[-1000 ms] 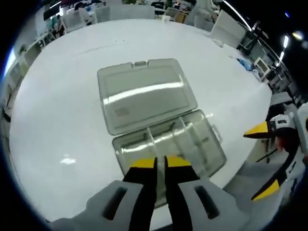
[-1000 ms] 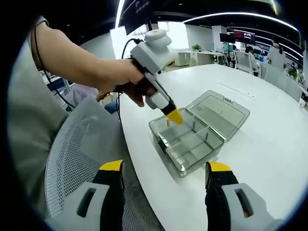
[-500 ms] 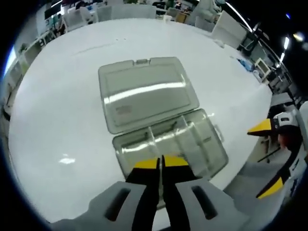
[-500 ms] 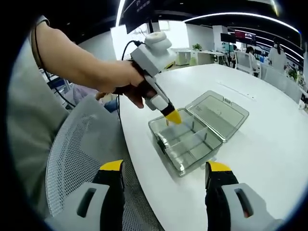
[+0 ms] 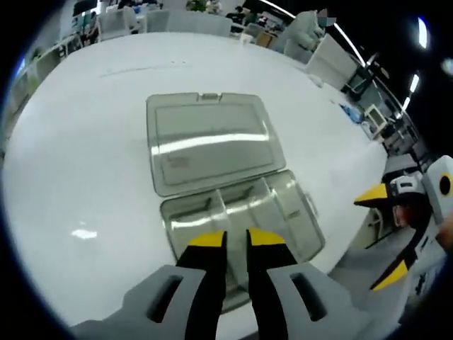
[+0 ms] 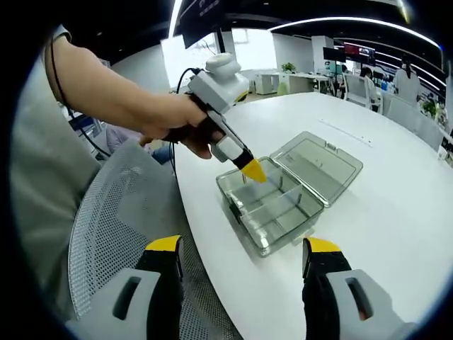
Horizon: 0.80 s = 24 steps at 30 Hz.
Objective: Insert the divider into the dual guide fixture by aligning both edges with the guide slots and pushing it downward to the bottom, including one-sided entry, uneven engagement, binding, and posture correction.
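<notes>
Your left tool (image 5: 236, 239) hangs just over the near edge of the clear plastic box (image 5: 241, 219). Its two yellow-tipped jaws stand a little apart, with a thin gap between them. A thin clear plate seems to stand in that gap, but you cannot tell for sure if the jaws are pinching it.

The box sits on the big white counter (image 5: 85, 149), close to the edge near you. Its lid (image 5: 212, 138) is swung all the way open and lies flat on the counter behind the box. Inside the box you can see clear walls that cut it into little rooms. One clear divider (image 5: 221, 207) stands upright across the box, just in front of your left tool's tips.

In the right gripper view, your hand (image 6: 180, 127) holds the left tool (image 6: 251, 171), and its yellow tips point down into the near corner of the box (image 6: 272, 212). The open lid (image 6: 318, 163) lies on the far side.

Your right tool (image 6: 244, 255) is held back, well apart from the box, over the edge of the counter (image 6: 396, 227) and a grey mesh chair (image 6: 106, 227). Its two jaws are spread wide and hold nothing.
</notes>
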Each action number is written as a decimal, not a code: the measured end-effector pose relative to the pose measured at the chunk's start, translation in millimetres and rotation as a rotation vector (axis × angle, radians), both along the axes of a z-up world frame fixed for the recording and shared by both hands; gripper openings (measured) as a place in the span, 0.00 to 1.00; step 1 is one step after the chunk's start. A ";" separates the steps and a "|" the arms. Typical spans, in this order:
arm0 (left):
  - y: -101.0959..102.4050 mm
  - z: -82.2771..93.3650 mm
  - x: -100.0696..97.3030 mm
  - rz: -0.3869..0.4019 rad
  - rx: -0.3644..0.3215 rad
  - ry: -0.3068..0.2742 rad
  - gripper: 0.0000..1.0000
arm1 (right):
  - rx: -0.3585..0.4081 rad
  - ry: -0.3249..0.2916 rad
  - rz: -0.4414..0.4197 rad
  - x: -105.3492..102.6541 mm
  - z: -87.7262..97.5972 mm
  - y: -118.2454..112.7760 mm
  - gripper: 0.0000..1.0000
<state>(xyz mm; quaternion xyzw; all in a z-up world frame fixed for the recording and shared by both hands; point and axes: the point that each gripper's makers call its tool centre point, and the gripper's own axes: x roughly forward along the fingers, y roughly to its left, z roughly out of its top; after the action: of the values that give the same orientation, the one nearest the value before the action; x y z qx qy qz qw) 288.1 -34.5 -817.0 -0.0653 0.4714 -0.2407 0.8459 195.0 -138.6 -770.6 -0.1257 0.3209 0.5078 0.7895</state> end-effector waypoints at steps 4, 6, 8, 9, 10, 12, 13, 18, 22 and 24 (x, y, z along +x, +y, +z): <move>0.9 2.4 -5.7 -0.002 -0.050 -0.012 0.10 | 0.011 0.006 -0.008 1.7 1.2 -1.0 0.66; -2.4 7.7 -7.9 0.000 -0.110 -0.029 0.13 | 0.018 0.006 -0.010 3.1 3.2 -1.9 0.67; -1.6 13.3 -10.8 -0.002 -0.137 -0.052 0.16 | 0.023 0.006 -0.012 4.7 4.1 -2.9 0.67; -0.8 15.6 -12.2 -0.002 -0.149 -0.058 0.17 | 0.027 0.003 -0.015 6.1 5.1 -3.9 0.67; -0.3 19.7 -13.6 -0.001 -0.173 -0.072 0.17 | 0.028 0.004 -0.016 6.7 5.5 -4.2 0.68; -1.1 29.7 -14.4 0.001 -0.228 -0.103 0.19 | 0.030 0.004 -0.022 9.2 6.3 -6.3 0.68; -0.4 33.7 -14.4 0.006 -0.245 -0.116 0.21 | 0.027 0.002 -0.024 10.3 6.9 -7.4 0.68; 1.0 53.6 -21.4 -0.017 -0.322 -0.186 0.28 | 0.028 -0.004 -0.028 15.7 9.1 -11.0 0.69; -5.2 68.1 -31.0 -0.079 -0.362 -0.252 0.34 | 0.029 -0.009 -0.046 20.5 13.4 -13.9 0.69; -7.6 76.6 -35.0 -0.100 -0.382 -0.284 0.37 | 0.025 -0.011 -0.050 21.8 13.6 -15.7 0.69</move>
<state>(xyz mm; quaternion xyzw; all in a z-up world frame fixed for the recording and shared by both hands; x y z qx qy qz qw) 253.1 -42.1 -740.4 -0.1661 0.2961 -0.3740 0.8631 216.8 -154.2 -757.0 -0.1103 0.3133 0.4912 0.8052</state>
